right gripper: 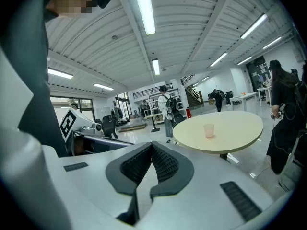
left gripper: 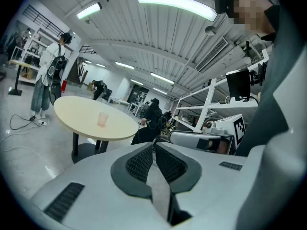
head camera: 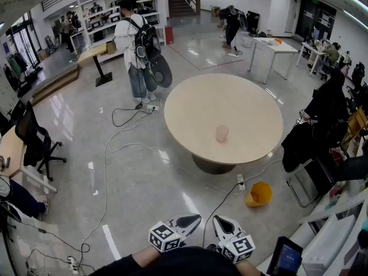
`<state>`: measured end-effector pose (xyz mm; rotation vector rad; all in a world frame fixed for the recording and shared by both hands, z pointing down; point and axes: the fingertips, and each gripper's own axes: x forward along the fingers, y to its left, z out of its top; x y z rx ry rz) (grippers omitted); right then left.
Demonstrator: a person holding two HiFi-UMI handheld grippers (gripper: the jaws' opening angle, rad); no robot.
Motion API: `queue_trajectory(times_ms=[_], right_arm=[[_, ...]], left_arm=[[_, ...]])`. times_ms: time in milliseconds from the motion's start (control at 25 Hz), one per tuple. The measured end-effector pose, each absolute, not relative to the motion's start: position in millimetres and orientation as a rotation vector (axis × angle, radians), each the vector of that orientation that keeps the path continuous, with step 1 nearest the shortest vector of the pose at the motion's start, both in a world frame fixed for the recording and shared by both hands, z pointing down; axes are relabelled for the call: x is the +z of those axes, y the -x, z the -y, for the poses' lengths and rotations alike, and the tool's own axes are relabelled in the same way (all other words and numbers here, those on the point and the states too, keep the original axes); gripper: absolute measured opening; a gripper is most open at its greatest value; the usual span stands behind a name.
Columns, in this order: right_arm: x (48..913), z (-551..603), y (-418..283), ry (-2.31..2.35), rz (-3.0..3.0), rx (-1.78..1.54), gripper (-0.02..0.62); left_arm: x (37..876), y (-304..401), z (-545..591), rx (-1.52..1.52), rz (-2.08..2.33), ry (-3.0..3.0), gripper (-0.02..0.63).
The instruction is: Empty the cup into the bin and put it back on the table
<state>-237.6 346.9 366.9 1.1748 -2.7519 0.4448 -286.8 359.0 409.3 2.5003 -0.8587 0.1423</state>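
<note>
The left hand-held gripper (head camera: 190,218) and right hand-held gripper (head camera: 221,220) are closed and empty. The task has not started. First they must go to the pink cup (head camera: 222,133) on the bench (head camera: 190,105).

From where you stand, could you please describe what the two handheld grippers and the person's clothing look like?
Both match: the left gripper and right gripper have pale grey shells, black ribbed pads tapering to a point, and each carries a white cube with black square markers. The person wears a dark top.
</note>
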Motion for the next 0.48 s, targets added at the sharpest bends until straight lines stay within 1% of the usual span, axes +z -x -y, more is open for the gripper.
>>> queue_trajectory(times_ms=[200,480], right_arm=[[389.4,-358.1,226.1,-1.140,2.765,0.446,0.015],[390.5,-363.3,200.8,-1.111,2.789,0.448,0.017]], left_arm=[[410.8,278.1,-363.1,0.143,0.874,-2.495,0.031],[412.8,253.2,-369.1,0.138,0.906,-2.481,0.031]])
